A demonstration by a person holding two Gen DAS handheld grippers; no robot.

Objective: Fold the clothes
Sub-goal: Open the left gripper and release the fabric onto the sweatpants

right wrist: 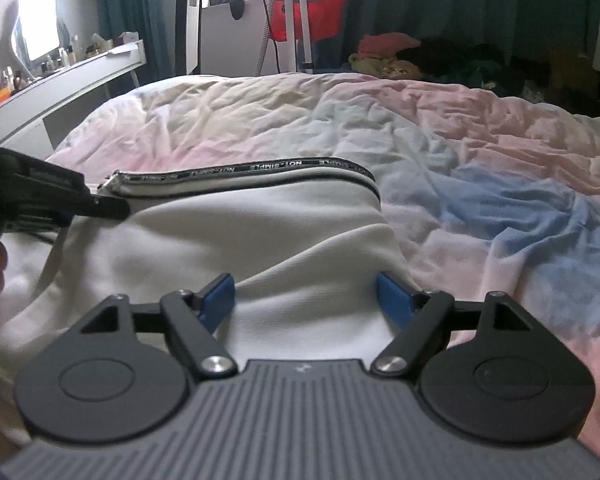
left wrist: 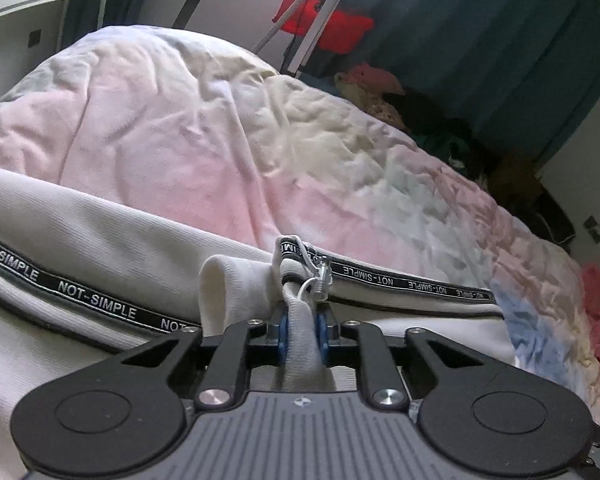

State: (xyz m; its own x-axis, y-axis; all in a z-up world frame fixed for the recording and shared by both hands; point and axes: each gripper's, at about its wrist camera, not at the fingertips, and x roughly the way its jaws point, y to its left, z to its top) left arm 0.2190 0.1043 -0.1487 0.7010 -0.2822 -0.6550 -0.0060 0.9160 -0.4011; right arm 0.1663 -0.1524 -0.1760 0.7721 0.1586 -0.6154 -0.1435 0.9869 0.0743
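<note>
A white garment (right wrist: pixel 260 232) with a black "NOT-SIMPLE" band (right wrist: pixel 260 168) lies on the bed. In the left wrist view my left gripper (left wrist: pixel 303 330) is shut on a bunched white fold of the garment (left wrist: pixel 100 240), by a drawstring with a metal tip (left wrist: pixel 322 278). The left gripper also shows in the right wrist view (right wrist: pixel 108 206), at the garment's far left corner. My right gripper (right wrist: pixel 306 300) is open, its blue pads (right wrist: pixel 218 300) spread just above the near part of the garment, holding nothing.
The bed has a rumpled pastel pink, blue and white cover (right wrist: pixel 480 200). A white desk (right wrist: pixel 60 84) with bottles stands at the left. A pile of clothes (right wrist: pixel 420 60) lies beyond the bed, by dark curtains. A white stand with red fabric (right wrist: pixel 300 20) is behind.
</note>
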